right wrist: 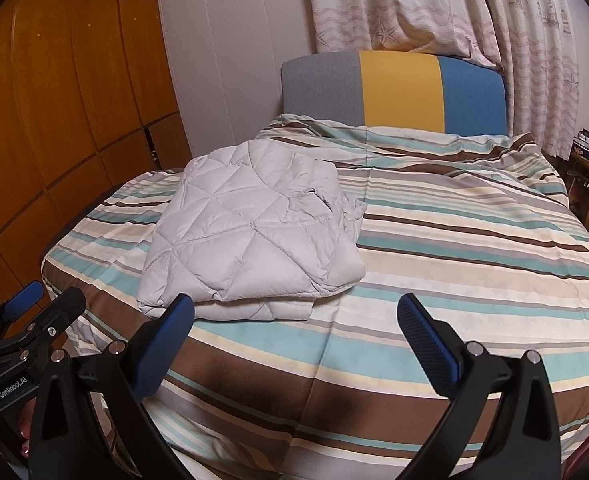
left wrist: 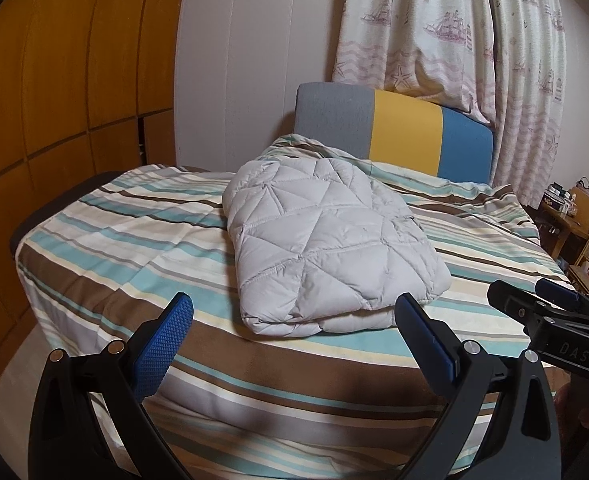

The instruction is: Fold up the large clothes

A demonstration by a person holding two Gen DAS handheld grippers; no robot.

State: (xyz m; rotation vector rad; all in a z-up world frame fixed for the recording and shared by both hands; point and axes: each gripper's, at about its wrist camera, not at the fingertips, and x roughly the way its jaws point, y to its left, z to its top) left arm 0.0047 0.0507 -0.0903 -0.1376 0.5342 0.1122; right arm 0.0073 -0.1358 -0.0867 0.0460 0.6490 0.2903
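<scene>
Quilted jacket (left wrist: 326,244) lies folded in a compact bundle on the bed (left wrist: 106,248); left tongs (left wrist: 294,320) and right tongs (right wrist: 294,320) apart, empty, withdrawn; folding appears complete.

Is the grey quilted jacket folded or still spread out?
Folded: the quilted jacket lies as a compact layered bundle on the striped bedspread, neither gripper touching it.

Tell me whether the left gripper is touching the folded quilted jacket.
Apart. In the left wrist view the left gripper hangs open short of the quilted jacket, with striped bedspread showing between its left finger and the jacket's near edge.
</scene>
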